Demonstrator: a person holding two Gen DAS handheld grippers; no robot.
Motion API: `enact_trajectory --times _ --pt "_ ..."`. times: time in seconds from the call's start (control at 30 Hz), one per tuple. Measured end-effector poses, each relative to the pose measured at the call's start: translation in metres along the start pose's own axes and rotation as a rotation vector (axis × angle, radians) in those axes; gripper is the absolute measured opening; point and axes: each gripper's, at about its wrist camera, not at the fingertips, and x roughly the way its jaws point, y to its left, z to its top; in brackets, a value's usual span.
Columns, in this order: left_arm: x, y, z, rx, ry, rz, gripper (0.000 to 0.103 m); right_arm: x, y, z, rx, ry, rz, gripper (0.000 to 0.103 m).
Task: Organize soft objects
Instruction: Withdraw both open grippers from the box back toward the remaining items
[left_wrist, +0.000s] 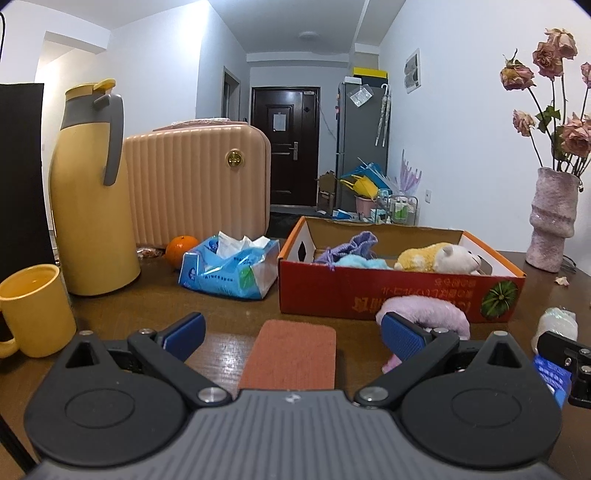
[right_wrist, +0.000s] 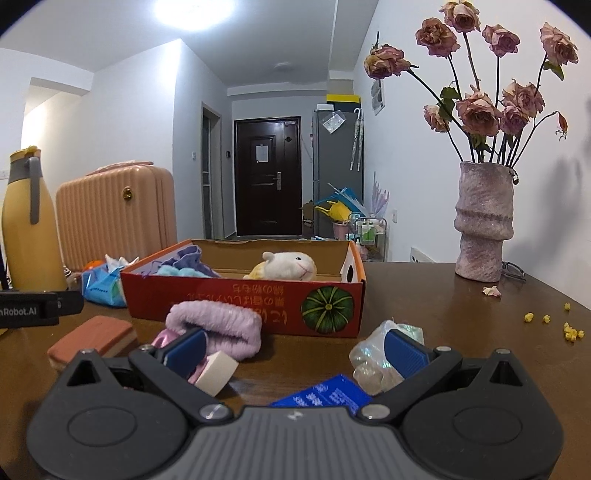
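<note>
A red cardboard box (left_wrist: 369, 295) (right_wrist: 229, 295) stands on the brown table, holding a yellow-and-white plush (left_wrist: 439, 258) (right_wrist: 291, 266), a purple cloth (left_wrist: 351, 245) (right_wrist: 184, 258) and a light blue soft item (left_wrist: 364, 263). A pink fuzzy item (left_wrist: 428, 314) (right_wrist: 218, 325) lies in front of the box. A terracotta sponge (left_wrist: 291, 354) (right_wrist: 92, 339) lies between the open fingers of my left gripper (left_wrist: 291, 338). My right gripper (right_wrist: 295, 350) is open too, with a white foam piece (right_wrist: 218, 373) and a crinkly clear bag (right_wrist: 373, 358) beside its fingers and a blue packet (right_wrist: 325, 397) under it.
A yellow jug (left_wrist: 88, 192), a yellow mug (left_wrist: 35, 310), an orange (left_wrist: 181, 249), a blue tissue pack (left_wrist: 229, 269) and a pink suitcase (left_wrist: 195, 184) stand on the left. A vase of dried roses (right_wrist: 484, 221) stands at the right, with crumbs (right_wrist: 570, 330) on the table.
</note>
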Motion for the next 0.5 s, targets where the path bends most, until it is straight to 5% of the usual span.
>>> enact_trajectory --times 0.5 --pt "-0.017 0.002 -0.009 0.013 0.026 -0.029 0.103 -0.006 -0.012 -0.014 -0.001 0.128 -0.070 0.103"
